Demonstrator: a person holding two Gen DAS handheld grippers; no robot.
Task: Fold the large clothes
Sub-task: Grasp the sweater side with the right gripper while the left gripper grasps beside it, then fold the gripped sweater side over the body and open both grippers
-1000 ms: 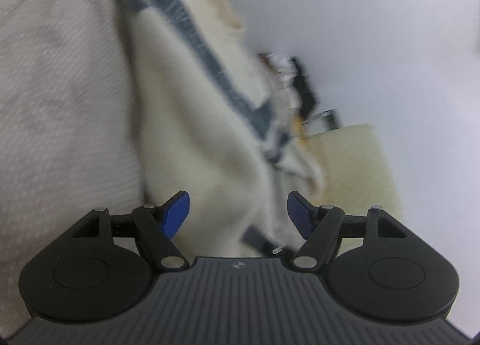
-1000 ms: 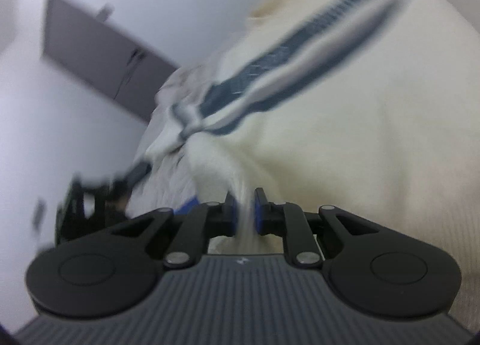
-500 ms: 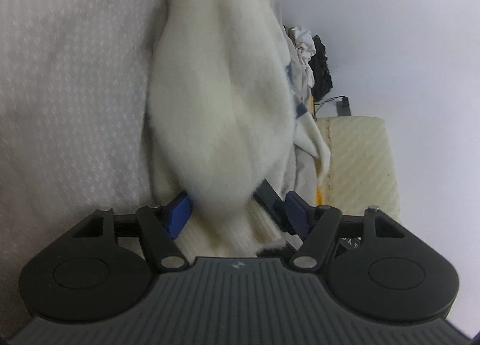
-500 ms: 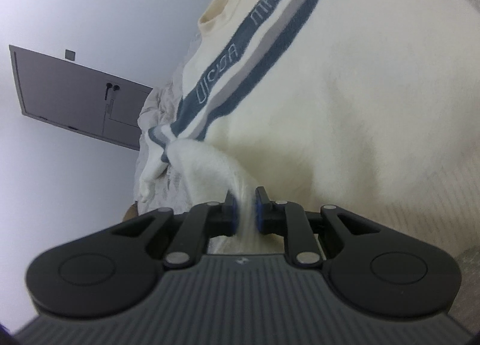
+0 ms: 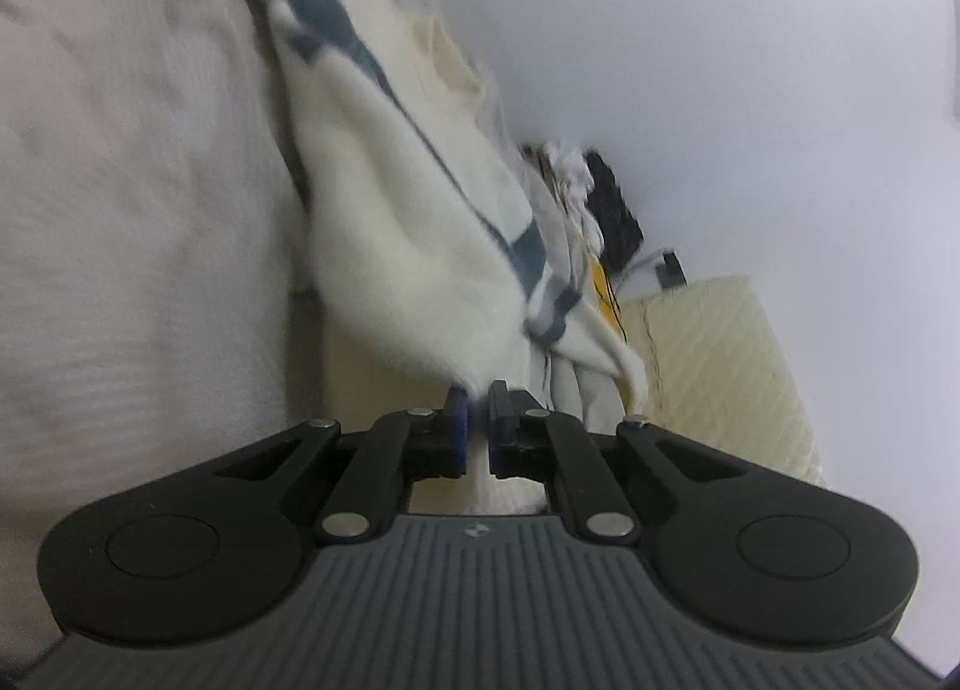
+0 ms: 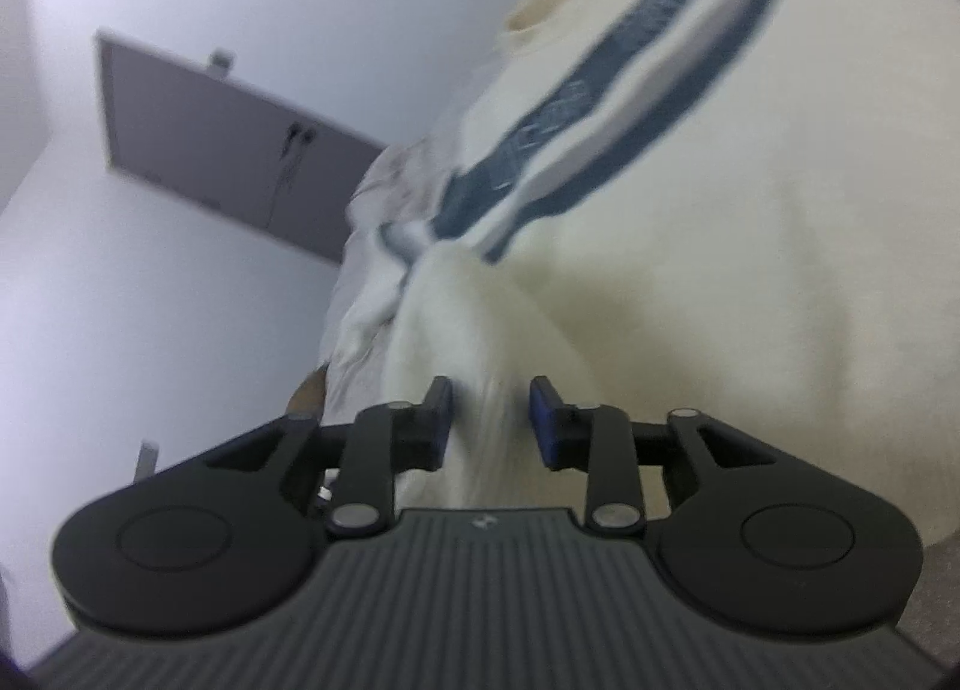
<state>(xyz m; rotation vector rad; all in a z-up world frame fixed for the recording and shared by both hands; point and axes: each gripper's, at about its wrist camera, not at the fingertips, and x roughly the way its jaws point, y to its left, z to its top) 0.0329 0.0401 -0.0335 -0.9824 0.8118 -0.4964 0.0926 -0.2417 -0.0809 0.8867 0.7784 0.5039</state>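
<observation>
A cream sweater [image 5: 414, 222] with dark blue and grey stripes lies on a pale textured bed cover [image 5: 120, 210]. In the left wrist view my left gripper [image 5: 477, 417] is shut on a pinch of the sweater's cream fabric, which stretches away toward the top left. In the right wrist view the sweater [image 6: 750, 246] fills the right side, its lettered blue stripe running diagonally. My right gripper [image 6: 491, 411] has its jaws opening; a fold of cream sleeve still hangs between the blue pads, which stand apart from it.
A cream quilted cushion [image 5: 720, 366] lies to the right of the left gripper, with a heap of white and black clothes [image 5: 600, 198] behind it. A grey door [image 6: 228, 150] stands in the white wall at left. Rumpled white bedding [image 6: 372, 270] lies beyond the sweater.
My left gripper went from open around the sweater to shut on its fabric and pulled it taut. My right gripper, shut on the sleeve before, has spread its jaws.
</observation>
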